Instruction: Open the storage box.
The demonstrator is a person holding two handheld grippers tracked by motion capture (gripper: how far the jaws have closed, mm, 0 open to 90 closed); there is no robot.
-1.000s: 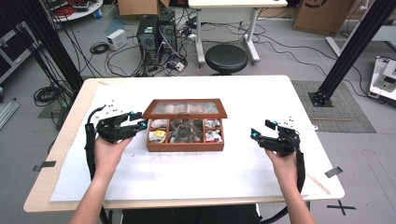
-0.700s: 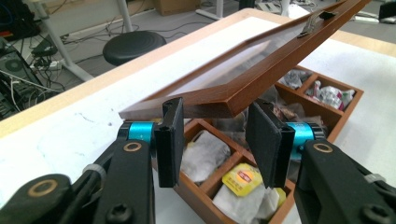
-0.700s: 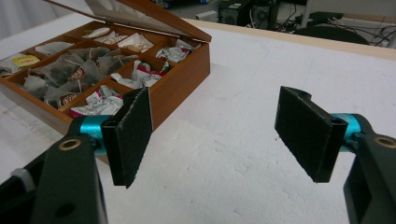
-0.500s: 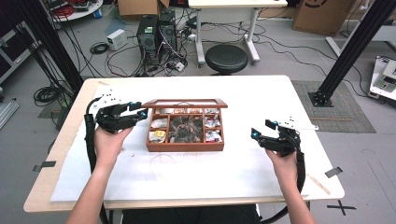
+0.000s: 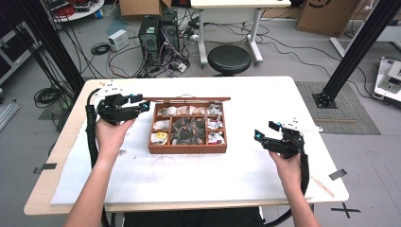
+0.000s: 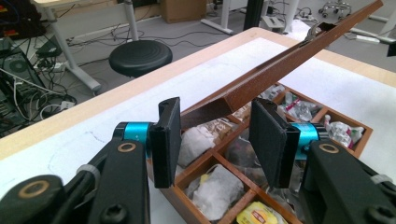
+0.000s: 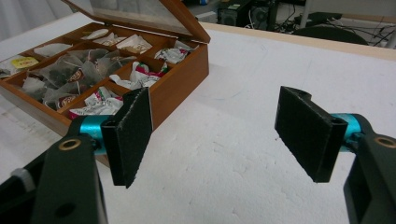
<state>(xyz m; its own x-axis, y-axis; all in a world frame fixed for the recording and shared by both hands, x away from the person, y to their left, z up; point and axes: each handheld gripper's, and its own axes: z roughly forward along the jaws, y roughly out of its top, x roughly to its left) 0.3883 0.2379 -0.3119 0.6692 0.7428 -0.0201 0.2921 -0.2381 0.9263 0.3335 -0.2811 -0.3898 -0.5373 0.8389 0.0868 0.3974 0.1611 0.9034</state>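
A wooden compartment box sat near the middle of the white-covered surface. Its lid was raised, hinged along the far edge, with a glazed panel visible in the right gripper view. The compartments held wrapped tea bags, dark in the centre section and pale in the outer ones; one yellow packet lay in the near left section.

The left tool was positioned at the box's far left corner. In the left gripper view its jaws stood apart, one on each side of the lid's corner edge; whether either pad touched the wood could not be determined.

The right tool was held above the surface, well apart from the box on its right side. Its jaws stood wide apart with nothing between them.
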